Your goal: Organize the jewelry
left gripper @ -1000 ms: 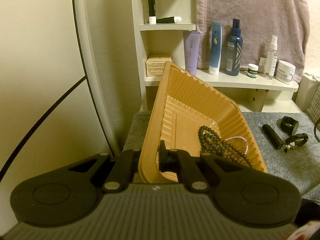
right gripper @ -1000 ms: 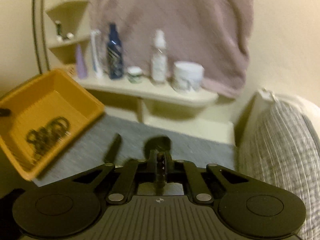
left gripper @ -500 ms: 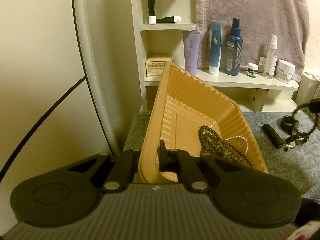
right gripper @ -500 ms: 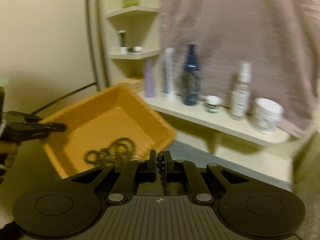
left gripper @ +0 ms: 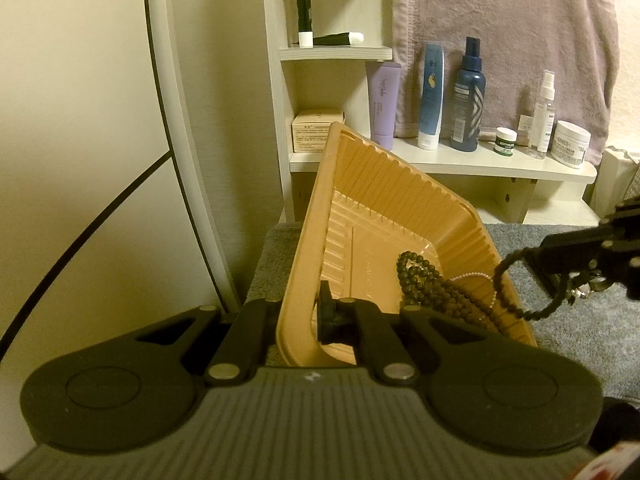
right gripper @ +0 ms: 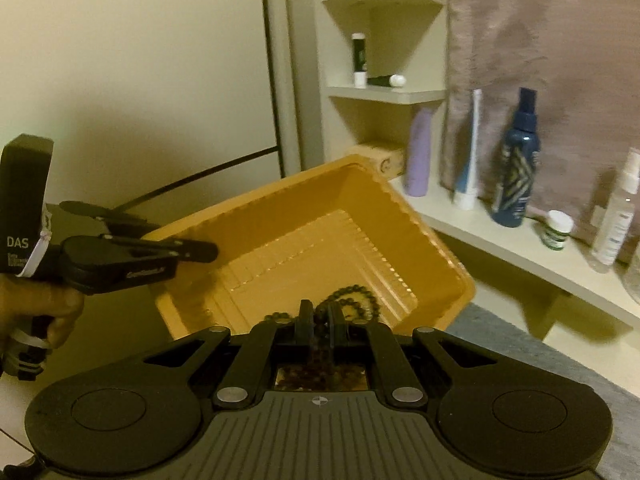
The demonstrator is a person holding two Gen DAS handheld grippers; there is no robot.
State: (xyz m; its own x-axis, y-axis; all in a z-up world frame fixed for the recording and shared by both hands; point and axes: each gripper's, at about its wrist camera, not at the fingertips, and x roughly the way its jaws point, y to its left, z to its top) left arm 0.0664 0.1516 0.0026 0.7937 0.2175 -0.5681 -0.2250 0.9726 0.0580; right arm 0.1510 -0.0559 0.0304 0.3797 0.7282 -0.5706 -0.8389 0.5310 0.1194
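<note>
On the black block (right gripper: 25, 204) above your left hand (right gripper: 38, 308), at the left edge of the right wrist view, you can read "DAS" in white. The smaller lines beneath it are too small to make out, as are the labels on the shelf bottles (left gripper: 467, 98).

Home bathroom corner, toiletry bottles (left gripper: 467, 96) on shelf (left gripper: 480, 162), hanging towel (left gripper: 520, 20)

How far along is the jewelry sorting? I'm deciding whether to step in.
Done: dark bead strands lie in the orange tray, held tilted by the left gripper. In hand: the right gripper carries a beaded bracelet over it. Left: dropping it in.
</note>
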